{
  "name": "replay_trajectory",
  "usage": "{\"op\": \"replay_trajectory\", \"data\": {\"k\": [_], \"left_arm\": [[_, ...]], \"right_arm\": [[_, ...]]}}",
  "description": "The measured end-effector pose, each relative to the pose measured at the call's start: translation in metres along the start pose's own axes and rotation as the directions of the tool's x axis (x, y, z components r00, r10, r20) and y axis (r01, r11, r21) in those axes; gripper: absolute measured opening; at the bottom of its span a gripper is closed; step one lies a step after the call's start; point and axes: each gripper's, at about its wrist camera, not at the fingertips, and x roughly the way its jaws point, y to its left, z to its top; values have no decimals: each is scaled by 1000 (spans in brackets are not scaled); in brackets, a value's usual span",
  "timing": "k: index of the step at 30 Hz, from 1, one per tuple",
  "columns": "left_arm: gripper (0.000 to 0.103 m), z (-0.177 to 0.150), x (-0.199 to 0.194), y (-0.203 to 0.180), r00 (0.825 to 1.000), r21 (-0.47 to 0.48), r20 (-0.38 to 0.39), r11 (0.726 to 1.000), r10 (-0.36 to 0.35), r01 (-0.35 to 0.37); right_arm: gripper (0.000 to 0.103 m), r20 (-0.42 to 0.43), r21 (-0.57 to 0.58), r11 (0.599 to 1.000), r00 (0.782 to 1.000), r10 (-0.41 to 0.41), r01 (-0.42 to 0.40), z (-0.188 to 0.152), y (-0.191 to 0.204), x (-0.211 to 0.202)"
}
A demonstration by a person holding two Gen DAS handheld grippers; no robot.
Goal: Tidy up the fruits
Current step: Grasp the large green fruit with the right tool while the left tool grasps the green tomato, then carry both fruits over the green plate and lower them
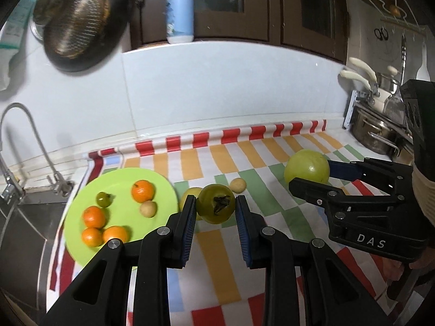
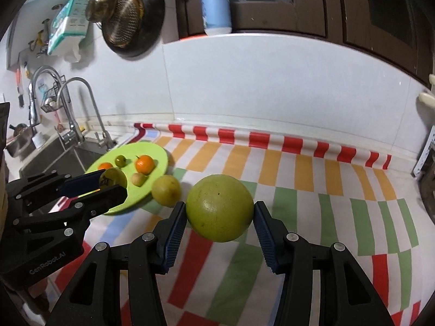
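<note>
The left claw [image 1: 216, 206] is closed part-way on a dull green tomato-like fruit with a dark dried calyx [image 1: 216, 203], its blue ribbed pads against the fruit's two sides. The fruit seems to be lifted off the table, near the rim of the round lime-green plastic plate [image 1: 81, 244] — sensible if the plate is where the small fruits are being gathered. Already on the plate lie four small orange mandarins [image 1: 143, 190], a tiny green fruit [image 1: 103, 199] and a small pale yellowish round fruit [image 1: 148, 208].

The right claw [image 2: 220, 213] stands much wider, clasping a large round yellow-green pomelo-like fruit [image 2: 220, 207] at its widest girth (the only place such a ball can be held securely). It appears raised above the bright striped and chequered cloth covering the table [image 2: 299, 190], well apart from the plate.

A yellowish round fruit [image 2: 166, 190] sits on the cloth just beside the plate; in the left wrist view it is mostly hidden behind the claw's finger. Another small pale fruit [image 1: 238, 185] lies further back on the cloth. Whether either held fruit truly clears the cloth is hard to judge — the fisheye bends everything, and the undersides are out of sight.
</note>
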Motion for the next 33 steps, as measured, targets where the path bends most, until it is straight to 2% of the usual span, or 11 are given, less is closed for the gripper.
{"op": "replay_trajectory", "data": {"k": [10,20,33], "left_arm": [[29,-6,-38,27,998,-33,48,999,44,-42],[29,-11,-62,65,995,-37,68,997,68,-66],[29,-14,-53,127,994,-13,54,996,90,-90]], "right_arm": [[51,45,-24,999,998,39,-38,6,44,-21],[51,63,-45,997,996,62,-59,13,87,-22],[51,53,-41,996,995,81,-79,27,141,10]]}}
